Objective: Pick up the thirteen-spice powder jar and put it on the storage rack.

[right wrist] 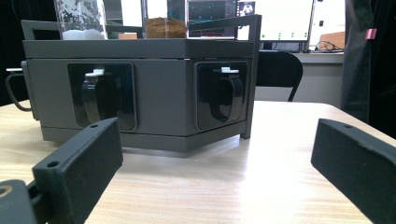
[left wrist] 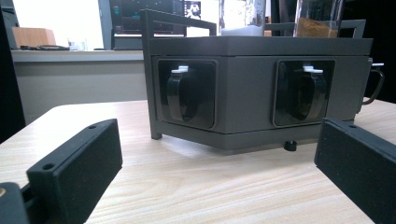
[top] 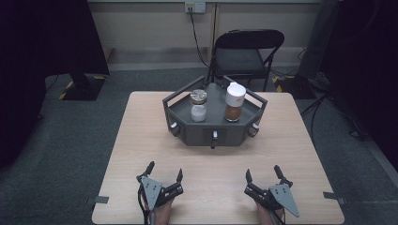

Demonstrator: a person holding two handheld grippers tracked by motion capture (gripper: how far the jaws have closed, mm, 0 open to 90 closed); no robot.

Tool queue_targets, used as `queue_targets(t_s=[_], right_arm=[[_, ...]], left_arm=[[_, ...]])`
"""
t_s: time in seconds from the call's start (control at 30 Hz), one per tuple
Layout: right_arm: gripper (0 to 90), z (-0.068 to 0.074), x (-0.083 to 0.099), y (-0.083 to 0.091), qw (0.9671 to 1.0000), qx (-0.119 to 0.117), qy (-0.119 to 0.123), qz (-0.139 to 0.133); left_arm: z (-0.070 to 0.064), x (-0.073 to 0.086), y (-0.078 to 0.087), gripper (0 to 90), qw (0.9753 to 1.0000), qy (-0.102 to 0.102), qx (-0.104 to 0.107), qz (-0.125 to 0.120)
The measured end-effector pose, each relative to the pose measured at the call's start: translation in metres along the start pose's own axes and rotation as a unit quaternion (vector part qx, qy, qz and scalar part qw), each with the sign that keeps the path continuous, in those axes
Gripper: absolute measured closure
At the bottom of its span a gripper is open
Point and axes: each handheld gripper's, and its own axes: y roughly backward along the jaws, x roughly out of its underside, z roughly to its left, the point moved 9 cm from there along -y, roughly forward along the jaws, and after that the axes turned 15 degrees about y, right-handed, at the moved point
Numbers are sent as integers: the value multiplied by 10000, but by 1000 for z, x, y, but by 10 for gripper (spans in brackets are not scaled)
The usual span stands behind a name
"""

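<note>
A dark grey six-sided stand (top: 213, 132) sits at the far middle of the wooden table (top: 141, 140). On its top stand a small jar of white powder (top: 198, 106) and a taller white-lidded jar of brown powder (top: 234, 101). Its side faces hold recessed black measuring scoops (left wrist: 181, 92) (right wrist: 99, 96). My left gripper (top: 164, 172) rests open near the front edge, left of centre, jaws empty. My right gripper (top: 263, 173) rests open at the front right, also empty. Both point toward the stand (left wrist: 243, 93) (right wrist: 163, 88) and are well short of it.
A black folding chair (top: 246, 54) stands behind the table. A dark stand base (top: 82, 86) sits on the carpet at the back left, and cables (top: 324, 98) run over the floor at the right. Bare tabletop lies between the grippers and the stand.
</note>
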Motion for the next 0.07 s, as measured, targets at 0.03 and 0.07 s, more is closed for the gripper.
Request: queue_targets(t_s=[0.03, 0.07], right_arm=[[5, 0, 0, 0, 10000, 0, 1, 0], [5, 0, 0, 0, 10000, 0, 1, 0]], left_arm=[[0, 0, 0, 0, 10000, 2, 2, 0], [0, 0, 0, 0, 10000, 2, 2, 0]])
